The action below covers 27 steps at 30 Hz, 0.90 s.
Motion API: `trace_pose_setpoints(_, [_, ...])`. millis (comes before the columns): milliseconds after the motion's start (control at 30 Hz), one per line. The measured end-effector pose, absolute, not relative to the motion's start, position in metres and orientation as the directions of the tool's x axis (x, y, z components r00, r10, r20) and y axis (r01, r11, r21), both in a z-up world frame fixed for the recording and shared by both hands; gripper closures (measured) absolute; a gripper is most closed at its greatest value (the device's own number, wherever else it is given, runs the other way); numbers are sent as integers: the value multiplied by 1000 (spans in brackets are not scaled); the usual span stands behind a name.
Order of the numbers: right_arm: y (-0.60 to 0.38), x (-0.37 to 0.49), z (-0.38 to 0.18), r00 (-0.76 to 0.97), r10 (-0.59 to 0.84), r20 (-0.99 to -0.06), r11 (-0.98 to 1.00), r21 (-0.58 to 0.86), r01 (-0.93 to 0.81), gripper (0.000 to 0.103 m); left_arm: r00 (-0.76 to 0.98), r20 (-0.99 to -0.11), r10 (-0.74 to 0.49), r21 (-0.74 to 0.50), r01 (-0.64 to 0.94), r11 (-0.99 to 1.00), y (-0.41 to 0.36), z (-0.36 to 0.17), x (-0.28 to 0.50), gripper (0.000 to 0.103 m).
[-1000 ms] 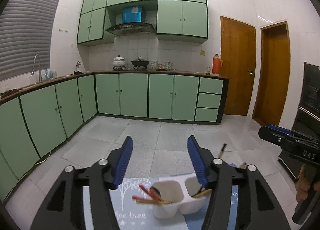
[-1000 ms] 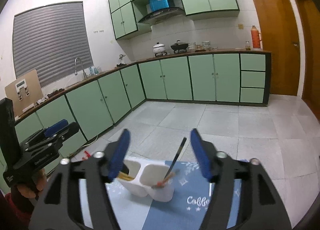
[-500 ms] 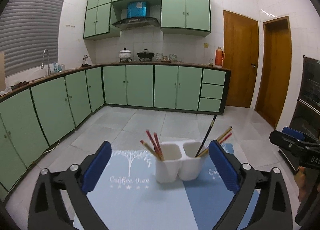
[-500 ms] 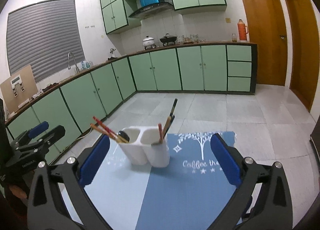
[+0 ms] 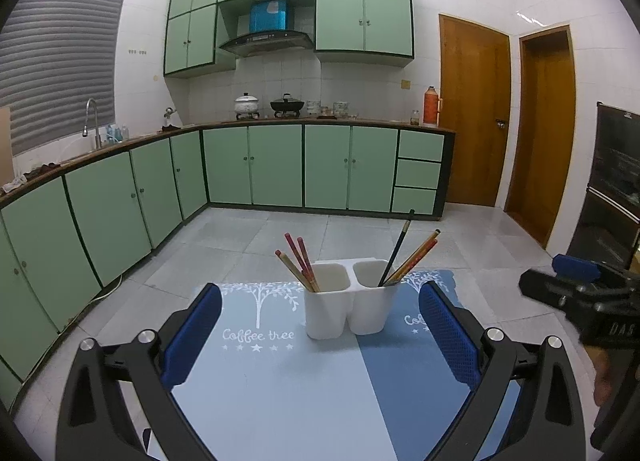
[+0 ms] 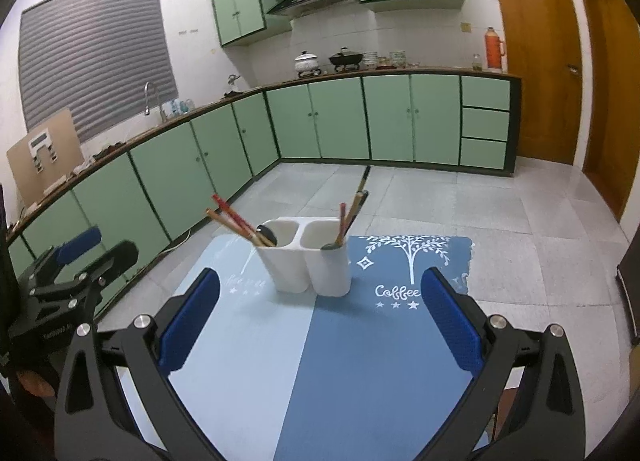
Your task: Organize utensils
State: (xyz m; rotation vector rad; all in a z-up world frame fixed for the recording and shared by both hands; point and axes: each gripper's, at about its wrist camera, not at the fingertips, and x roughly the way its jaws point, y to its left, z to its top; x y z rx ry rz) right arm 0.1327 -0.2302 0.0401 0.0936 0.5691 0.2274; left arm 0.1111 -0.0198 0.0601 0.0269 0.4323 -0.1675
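Both of our grippers hang wide and empty over a two-tone blue placemat point(image 5: 280, 389) in a green-cabineted kitchen, the task's things standing ahead of them. The white two-cup holder point(image 5: 346, 307) sits upright near the middle of the mat, astride the seam between the pale half and the darker half. Red and tan chopsticks point(image 5: 298, 263) lean out of its left cup; a dark chopstick point(image 5: 396, 251) and a few tan and red ones point(image 5: 416, 257) fan out of the right. From the right wrist view a dark rounded utensil end point(image 6: 266, 235) shows in the left cup, though we cannot tell what it is.

We judge the sorting done or close to it — every utensil in sight stands in a cup, none on the mat. That would explain the stance: the left gripper point(image 5: 320, 335) and the right gripper point(image 6: 320, 317) sit well short of the holder, nothing between their blue pads.

Against a second ago the change is plain. Then each pair of jaws stood narrower and hard up against the holder, which sat low between the fingers; they have just been opening to their widest, and both hands have drawn back, so the whole holder and more of the mat's white lettering now show.
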Motion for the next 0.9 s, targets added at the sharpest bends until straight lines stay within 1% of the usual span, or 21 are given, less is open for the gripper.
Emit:
trace_pose_setpoints(433, [-219,124,52,818,270,-507,963,135,-234,5,896,-417,-150,-1,165,986,-18,64,98,6])
trace_pose_setpoints(900, [-218,125,50,814,272,-513,962,134,-237,5,899,-414,-144,-10,154,988,-18,63,96,6])
